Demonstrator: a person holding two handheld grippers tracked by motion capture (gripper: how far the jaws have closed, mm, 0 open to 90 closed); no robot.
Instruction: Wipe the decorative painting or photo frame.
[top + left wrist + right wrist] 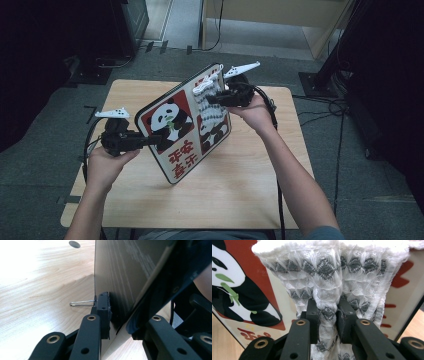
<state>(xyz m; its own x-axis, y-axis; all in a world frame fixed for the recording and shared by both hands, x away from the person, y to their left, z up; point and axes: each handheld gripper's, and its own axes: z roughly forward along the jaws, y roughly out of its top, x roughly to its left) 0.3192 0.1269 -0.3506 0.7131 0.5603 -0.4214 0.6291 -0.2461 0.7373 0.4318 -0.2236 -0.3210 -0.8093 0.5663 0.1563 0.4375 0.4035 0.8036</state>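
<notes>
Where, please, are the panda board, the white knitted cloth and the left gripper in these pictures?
panda board (172, 120): high view, on the left panda picture.
white knitted cloth (327, 267): right gripper view, on its bunched middle fold.
left gripper (152, 140): high view, at its jaw tips on the board's edge.

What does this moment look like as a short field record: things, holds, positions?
board: flat rectangular panda-print board with red panels, tilted up on its lower edge over the table
cloth: white knitted cloth with grey diamond pattern, draped against the board's printed face
left gripper: shut on the board's left edge
right gripper: shut on a bunched fold of the cloth
table: light wooden tabletop
other: thin wire loop beside the left fingers
</notes>
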